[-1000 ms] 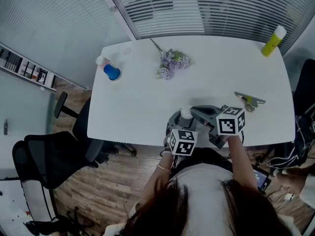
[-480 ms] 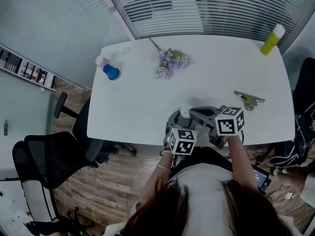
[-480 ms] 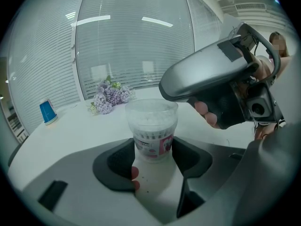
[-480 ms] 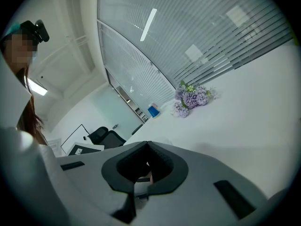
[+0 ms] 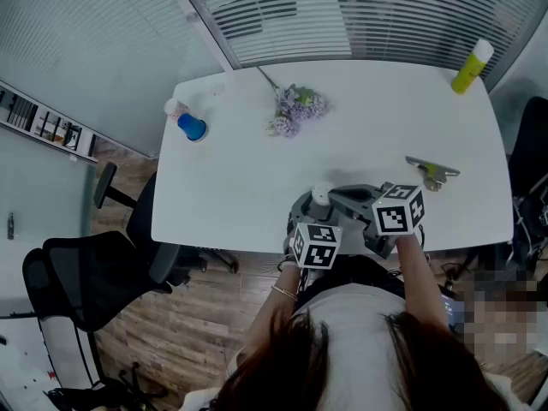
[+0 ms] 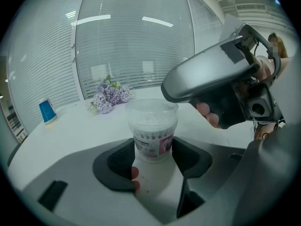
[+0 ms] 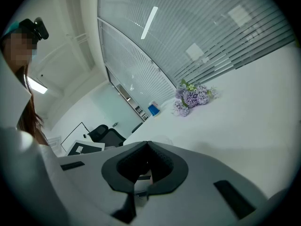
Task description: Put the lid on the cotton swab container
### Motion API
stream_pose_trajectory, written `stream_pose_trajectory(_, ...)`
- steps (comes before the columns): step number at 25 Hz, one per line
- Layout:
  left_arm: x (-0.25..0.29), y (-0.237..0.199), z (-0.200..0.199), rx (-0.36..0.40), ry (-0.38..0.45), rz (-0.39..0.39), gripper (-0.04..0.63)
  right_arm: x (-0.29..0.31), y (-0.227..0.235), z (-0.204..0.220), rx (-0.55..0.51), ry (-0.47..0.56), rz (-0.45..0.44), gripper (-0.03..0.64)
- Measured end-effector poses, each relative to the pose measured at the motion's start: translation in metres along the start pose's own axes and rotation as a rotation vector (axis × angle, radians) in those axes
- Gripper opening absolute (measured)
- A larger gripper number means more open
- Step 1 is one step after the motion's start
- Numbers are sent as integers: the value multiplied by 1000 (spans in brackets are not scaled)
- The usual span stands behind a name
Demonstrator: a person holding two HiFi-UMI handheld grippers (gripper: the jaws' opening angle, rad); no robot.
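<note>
1. Cotton swab container (image 6: pixel 151 133) stands upright near the front edge of the desk (image 5: pixel 240 169). The left gripper (image 6: pixel 153 149) grasps it low on the body, one jaw on either side.
2. Clear lid (image 6: pixel 150 108) sits on the container's mouth. I cannot tell whether it is fully seated.
3. Right gripper (image 7: pixel 142 144): jaws clenched, tips meeting, nothing identifiable between them. It hangs just above the lid, angled across it.
4. Judgement: the step in hand is seating the lid. Hold the body firm and press straight down on the lid's centre with the closed jaws, loading it evenly.
5. Risk: an off-centre push could cock the lid or tip the container toward the desk edge.
</note>
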State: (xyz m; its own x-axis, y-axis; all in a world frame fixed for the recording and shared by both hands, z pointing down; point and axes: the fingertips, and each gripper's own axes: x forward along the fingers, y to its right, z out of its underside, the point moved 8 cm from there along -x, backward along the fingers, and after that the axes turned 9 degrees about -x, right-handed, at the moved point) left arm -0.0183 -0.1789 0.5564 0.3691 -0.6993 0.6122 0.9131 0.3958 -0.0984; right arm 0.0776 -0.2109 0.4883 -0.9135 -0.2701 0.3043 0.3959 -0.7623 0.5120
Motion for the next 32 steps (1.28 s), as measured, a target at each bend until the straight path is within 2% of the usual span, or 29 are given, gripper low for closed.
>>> stream_pose_trajectory(21,0,2,-1,3,3,4,262,12,-9,-8,-135,-124,46,28)
stream_pose_trajectory(32,0,2,-1,3,1,9,262,15,-11,-10,-141,-151,34,28)
